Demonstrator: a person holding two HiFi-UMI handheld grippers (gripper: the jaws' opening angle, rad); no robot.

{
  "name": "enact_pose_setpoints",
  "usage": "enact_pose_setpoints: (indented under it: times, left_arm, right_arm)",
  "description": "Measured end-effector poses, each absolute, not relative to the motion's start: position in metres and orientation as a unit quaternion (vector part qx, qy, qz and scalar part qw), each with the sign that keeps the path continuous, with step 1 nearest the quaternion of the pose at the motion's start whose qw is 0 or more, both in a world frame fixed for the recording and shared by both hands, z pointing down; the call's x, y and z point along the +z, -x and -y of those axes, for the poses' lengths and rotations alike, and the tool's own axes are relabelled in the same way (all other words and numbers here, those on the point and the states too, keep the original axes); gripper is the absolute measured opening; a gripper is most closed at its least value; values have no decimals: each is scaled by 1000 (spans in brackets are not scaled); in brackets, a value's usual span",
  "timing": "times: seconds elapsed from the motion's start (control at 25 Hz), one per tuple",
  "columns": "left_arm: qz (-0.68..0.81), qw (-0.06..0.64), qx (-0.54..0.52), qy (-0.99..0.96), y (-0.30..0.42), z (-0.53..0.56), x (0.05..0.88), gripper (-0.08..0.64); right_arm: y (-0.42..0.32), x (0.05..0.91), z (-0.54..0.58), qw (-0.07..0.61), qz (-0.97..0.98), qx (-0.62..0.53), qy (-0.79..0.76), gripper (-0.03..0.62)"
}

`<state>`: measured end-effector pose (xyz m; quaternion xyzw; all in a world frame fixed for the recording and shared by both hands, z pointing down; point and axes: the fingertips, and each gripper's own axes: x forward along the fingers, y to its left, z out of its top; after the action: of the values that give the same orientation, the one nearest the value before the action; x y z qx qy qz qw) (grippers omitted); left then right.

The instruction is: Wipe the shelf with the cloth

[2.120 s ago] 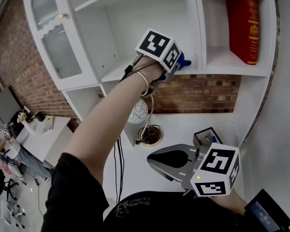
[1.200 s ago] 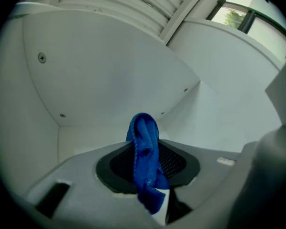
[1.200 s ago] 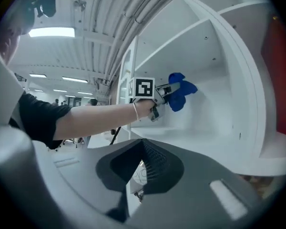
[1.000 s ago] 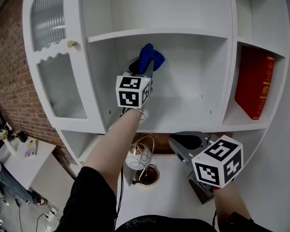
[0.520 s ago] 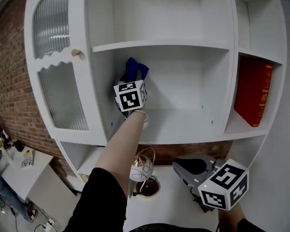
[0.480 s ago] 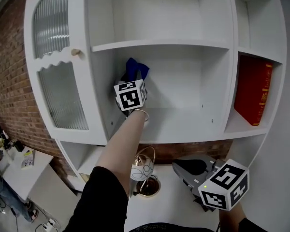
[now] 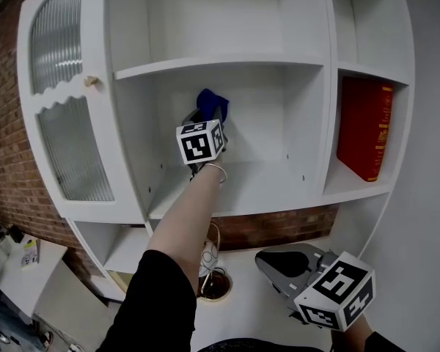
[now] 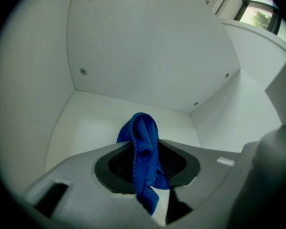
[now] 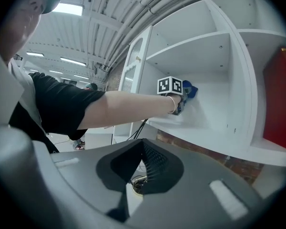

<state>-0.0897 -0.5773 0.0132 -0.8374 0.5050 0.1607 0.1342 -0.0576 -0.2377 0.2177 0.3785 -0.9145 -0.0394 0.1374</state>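
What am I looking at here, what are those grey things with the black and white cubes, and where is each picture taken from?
There is no robot here. A person holds a two-jaw hand tool in each hand, and the patterned cubes are parts of those tools. The head view comes from a camera on the person's head. The other two views come from cameras riding on each tool, looking along its jaws. The left gripper reaches into the middle compartment of a white shelf, its jaws shut on a blue cloth. The right gripper is held low over the desk, jaws together and empty. A red book stands in the compartment to the right.
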Motion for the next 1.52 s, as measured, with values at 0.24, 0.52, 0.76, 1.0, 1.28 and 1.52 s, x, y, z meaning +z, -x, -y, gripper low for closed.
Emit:
enact_pose_setpoints:
  times: [0.24, 0.52, 0.76, 1.0, 1.28, 1.52]
  left_arm:
    - [-432, 141, 146, 879, 9, 568, 11, 117]
    - [-370, 133, 136, 909, -56, 560, 18, 115]
    - [-343, 130, 158, 917, -70, 550, 15, 117]
    - [-472, 157, 213, 841, 51, 551, -10, 117]
    - [-587, 105, 216, 773, 167, 559, 10, 117]
    - [-608, 23, 187, 772, 184, 585, 52, 117]
  right_arm:
    - [39, 224, 237, 132, 907, -30, -399, 7]
    - [22, 230, 241, 122, 900, -20, -418, 6]
    - [14, 232, 242, 123, 896, -10, -426, 7]
    - [52, 225, 239, 128, 916, -26, -379, 7]
    - [101, 220, 229, 137, 939, -61, -310, 8]
    - [103, 228, 228, 137, 942, -55, -302, 6]
